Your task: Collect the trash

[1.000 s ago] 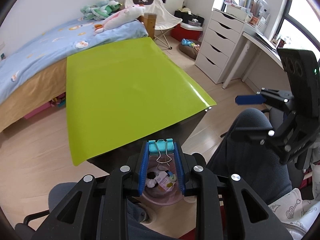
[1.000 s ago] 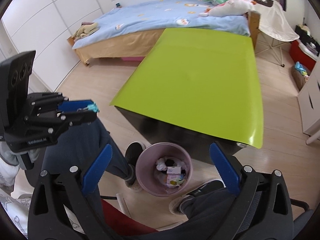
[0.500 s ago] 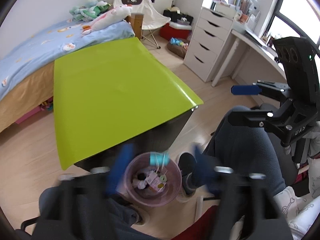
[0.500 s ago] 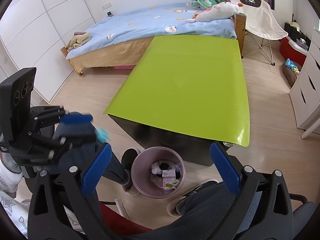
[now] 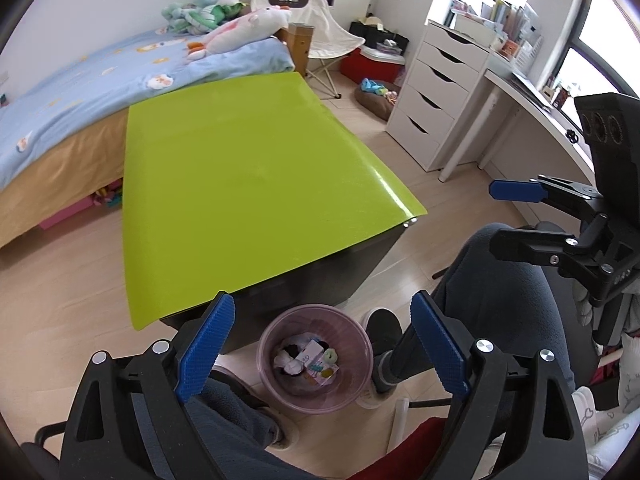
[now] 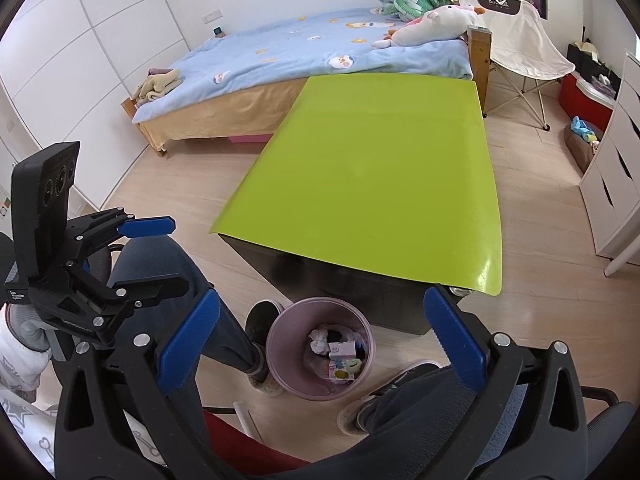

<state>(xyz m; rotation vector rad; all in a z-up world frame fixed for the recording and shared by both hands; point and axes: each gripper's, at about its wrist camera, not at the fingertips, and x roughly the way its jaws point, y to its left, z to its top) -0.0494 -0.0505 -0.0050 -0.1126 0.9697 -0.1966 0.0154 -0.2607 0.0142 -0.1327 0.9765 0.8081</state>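
Left gripper (image 5: 320, 344) spread wide and empty above pink trash bin (image 5: 316, 320), right gripper (image 6: 320, 344) likewise wide, white drawers (image 5: 436, 92) fully visible only in left view, wardrobe doors (image 6: 80, 40) only in right

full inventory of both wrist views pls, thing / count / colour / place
table: 1, lime-green top, dark base, room centre
trash bin: 1, pink, on floor at table's near end, holds mixed trash
bed: 1, light-blue cover, behind table
plush toys: several, white-pink and green, on bed
folding chair: 1, white, beside bed
drawer unit: 1, white, by window
left gripper: 1, black with blue pads, open above bin
right gripper: 1, same, open above bin
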